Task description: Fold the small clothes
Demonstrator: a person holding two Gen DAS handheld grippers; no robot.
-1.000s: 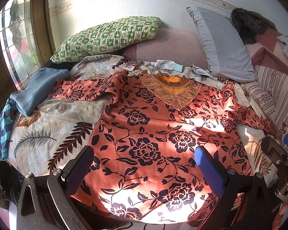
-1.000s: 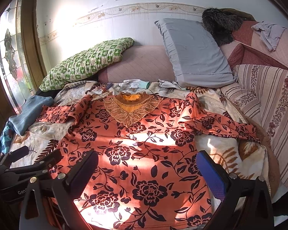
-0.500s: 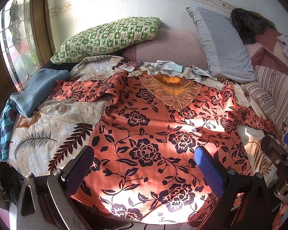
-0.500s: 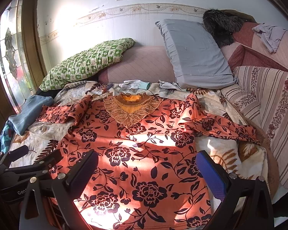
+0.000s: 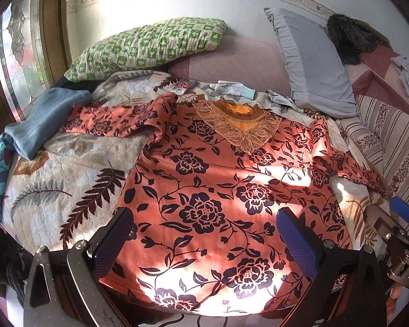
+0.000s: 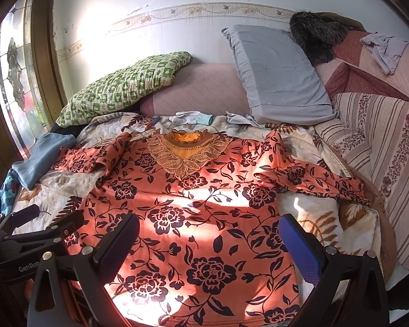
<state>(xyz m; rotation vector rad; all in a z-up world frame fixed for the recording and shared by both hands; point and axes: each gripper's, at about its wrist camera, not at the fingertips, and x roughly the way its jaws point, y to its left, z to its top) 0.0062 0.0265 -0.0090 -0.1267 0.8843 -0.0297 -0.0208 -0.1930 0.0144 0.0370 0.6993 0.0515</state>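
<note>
An orange top with black flowers and a lace collar (image 5: 204,190) lies spread flat on the bed, both sleeves out to the sides; it also shows in the right wrist view (image 6: 204,204). My left gripper (image 5: 204,242) is open and empty, hovering above the hem. My right gripper (image 6: 207,245) is open and empty, also above the lower part of the top. The right gripper's blue pad (image 5: 403,212) shows at the right edge of the left wrist view. The left gripper's fingers (image 6: 38,218) show at the left of the right wrist view.
A leaf-print quilt (image 5: 54,190) covers the bed. A green checked pillow (image 5: 150,46) and a grey pillow (image 5: 313,60) lean at the back wall. A blue garment (image 5: 43,120) lies at the left, white gloves (image 5: 231,87) behind the collar, a striped cushion (image 6: 390,150) at the right.
Both grippers have drifted very slightly; the top lies as before and nothing has been grasped.
</note>
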